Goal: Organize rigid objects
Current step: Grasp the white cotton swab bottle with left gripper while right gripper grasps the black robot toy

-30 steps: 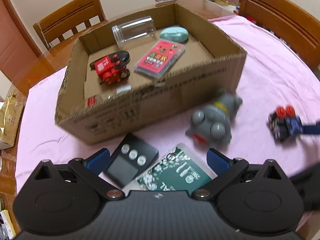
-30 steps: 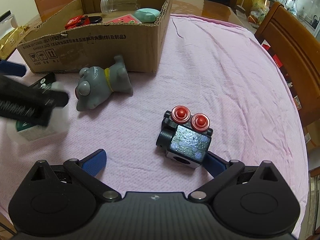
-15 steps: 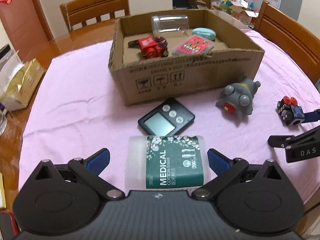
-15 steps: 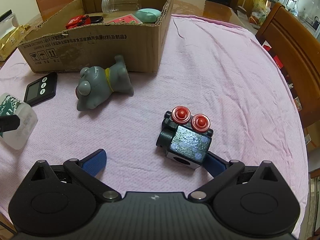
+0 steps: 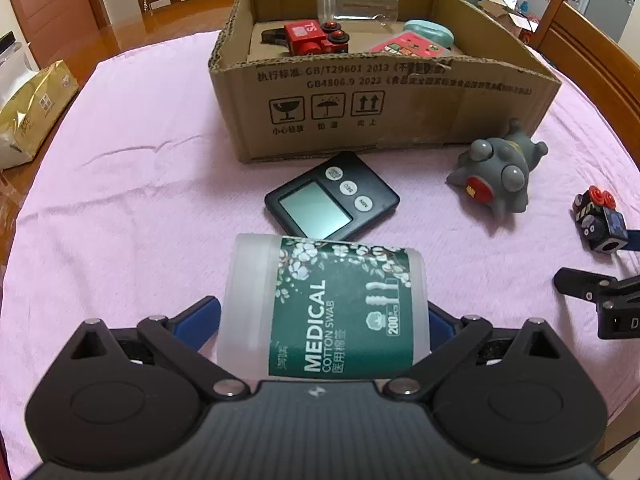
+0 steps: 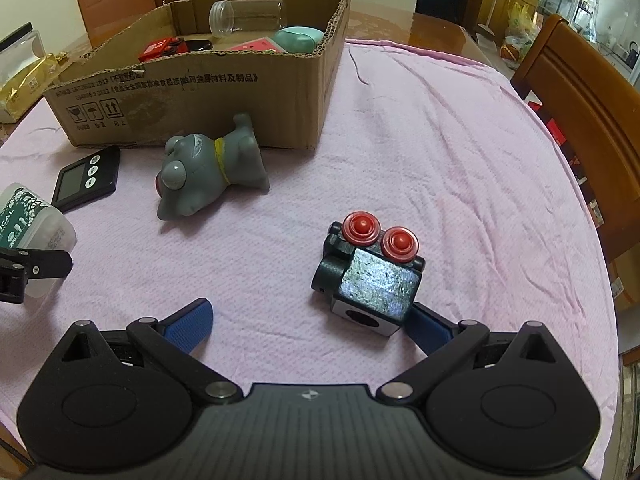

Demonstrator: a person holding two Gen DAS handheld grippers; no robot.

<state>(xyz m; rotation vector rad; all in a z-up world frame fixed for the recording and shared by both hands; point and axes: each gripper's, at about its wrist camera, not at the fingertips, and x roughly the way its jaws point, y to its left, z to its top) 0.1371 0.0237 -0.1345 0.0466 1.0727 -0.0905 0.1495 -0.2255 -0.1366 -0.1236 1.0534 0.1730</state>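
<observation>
A cardboard box [image 5: 384,100] stands at the back of the pink cloth, holding a red toy car [image 5: 314,38], a clear jar [image 5: 358,2], a pink card pack and a teal case. My left gripper [image 5: 324,320] has its blue fingers on both sides of a white cotton swab tub [image 5: 324,300] lying on its side; the jaws are wide and look to touch it. My right gripper [image 6: 308,320] is open, its right finger against a black toy robot with red eyes [image 6: 370,272]. A grey toy dog [image 6: 208,172] and a black timer [image 5: 332,200] lie in front of the box.
A gold snack bag [image 5: 28,112] sits at the left table edge. Wooden chairs stand behind the box and at the right [image 6: 588,120]. The pink cloth [image 6: 440,140] covers the round table.
My left gripper has pulled back from the box and come low over the swab tub, which now sits between its fingers. My right gripper has stayed by the toy robot.
</observation>
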